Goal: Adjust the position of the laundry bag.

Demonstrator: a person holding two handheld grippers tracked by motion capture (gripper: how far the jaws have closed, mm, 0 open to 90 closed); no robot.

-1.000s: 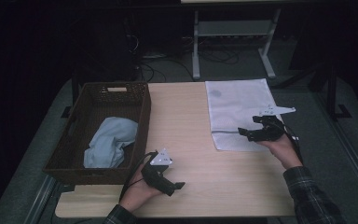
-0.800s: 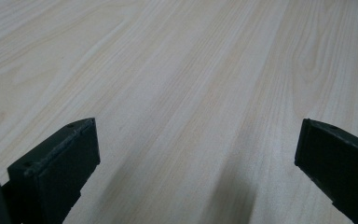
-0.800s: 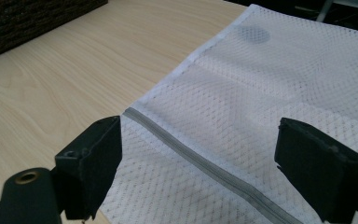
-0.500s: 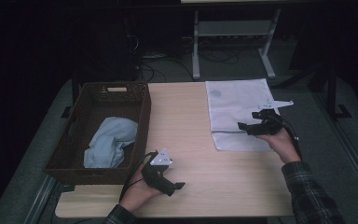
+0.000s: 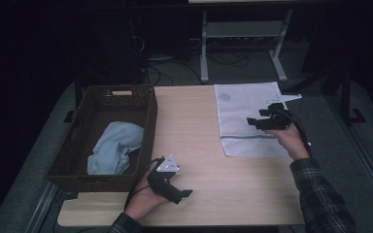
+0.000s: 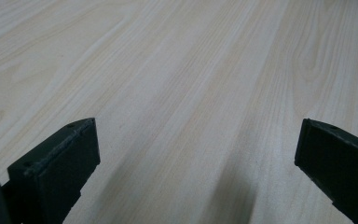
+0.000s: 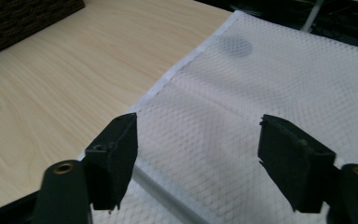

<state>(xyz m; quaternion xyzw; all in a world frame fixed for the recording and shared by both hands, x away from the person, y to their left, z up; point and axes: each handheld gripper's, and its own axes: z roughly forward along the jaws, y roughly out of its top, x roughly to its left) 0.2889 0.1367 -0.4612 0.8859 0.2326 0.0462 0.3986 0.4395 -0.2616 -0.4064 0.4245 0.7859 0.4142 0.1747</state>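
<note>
Both grippers hold nothing: the right gripper (image 5: 250, 121), jaws just narrowing, hovers over the white mesh bag (image 5: 245, 104) to pinch it next, while the left gripper (image 5: 187, 193) rests wide open on the table (image 5: 199, 145).

- I am not finding any readable text, label, brand, number or sign in these views.
- The pale tag on the basket (image 5: 121, 92) rim is showing too small for me to read.

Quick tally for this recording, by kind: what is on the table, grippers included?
Wicker basket: 1
Light blue cloth lying in the basket: 1
White mesh bag lying flat: 1
Handheld grippers: 2, the left gripper and the right gripper, both with jaws apart
Total: 5
</note>
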